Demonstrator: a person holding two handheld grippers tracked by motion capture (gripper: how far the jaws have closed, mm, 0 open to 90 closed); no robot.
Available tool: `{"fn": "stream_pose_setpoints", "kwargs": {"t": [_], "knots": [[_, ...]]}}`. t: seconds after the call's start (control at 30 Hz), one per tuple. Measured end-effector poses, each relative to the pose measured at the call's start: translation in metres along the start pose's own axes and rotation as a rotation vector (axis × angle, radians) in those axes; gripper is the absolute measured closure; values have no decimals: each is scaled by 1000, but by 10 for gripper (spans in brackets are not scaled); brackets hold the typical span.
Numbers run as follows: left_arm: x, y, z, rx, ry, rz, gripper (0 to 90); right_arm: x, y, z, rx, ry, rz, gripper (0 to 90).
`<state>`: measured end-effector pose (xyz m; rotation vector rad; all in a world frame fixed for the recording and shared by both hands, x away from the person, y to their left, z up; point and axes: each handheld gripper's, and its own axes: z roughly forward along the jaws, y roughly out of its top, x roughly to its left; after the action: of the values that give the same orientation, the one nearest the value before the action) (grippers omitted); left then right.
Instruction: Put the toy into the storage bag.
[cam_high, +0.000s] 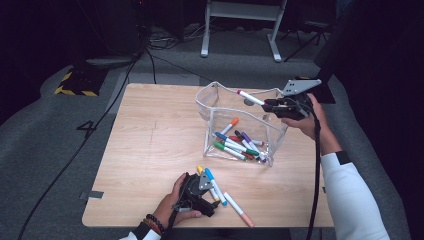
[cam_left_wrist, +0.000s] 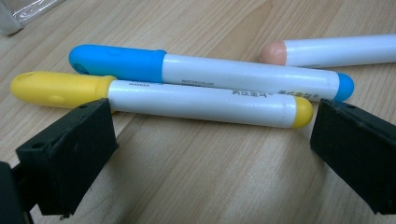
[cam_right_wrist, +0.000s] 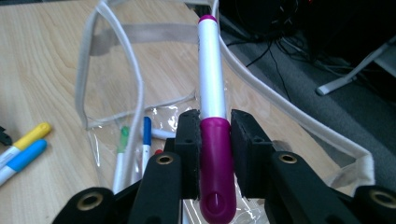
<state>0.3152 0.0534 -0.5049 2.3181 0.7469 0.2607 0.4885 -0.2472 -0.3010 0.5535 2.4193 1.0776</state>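
My right gripper is shut on a magenta-capped marker, held over the open top of a clear plastic pouch. In the right gripper view both pads squeeze the magenta cap and the white barrel points away over the pouch rim. Several markers lie inside the pouch. My left gripper rests low near the table's front edge, open, its jaws either side of a yellow marker. A blue marker lies right behind the yellow one, and a peach-tipped marker lies beyond.
The wooden table has bare surface at its left. A peach marker lies close to the front edge. Cables and a metal stand sit on the grey floor beyond the table.
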Motion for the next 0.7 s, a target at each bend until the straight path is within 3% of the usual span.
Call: {"fn": "stream_pose_setpoints", "kwargs": {"t": [0.13, 0.23, 0.43, 0.53, 0.7], "knots": [[0, 0, 0, 0, 0, 0, 5, -1, 1, 15, 33, 28, 8, 745], [0, 0, 0, 0, 0, 0, 5, 0, 0, 27, 90, 34, -5, 745], [0, 0, 0, 0, 0, 0, 5, 8, 1, 41, 202, 118, -49, 744], [0, 0, 0, 0, 0, 0, 5, 14, 2, 42, 203, 172, -63, 744], [0, 0, 0, 0, 0, 0, 5, 23, 3, 39, 220, 220, -91, 744]]}}
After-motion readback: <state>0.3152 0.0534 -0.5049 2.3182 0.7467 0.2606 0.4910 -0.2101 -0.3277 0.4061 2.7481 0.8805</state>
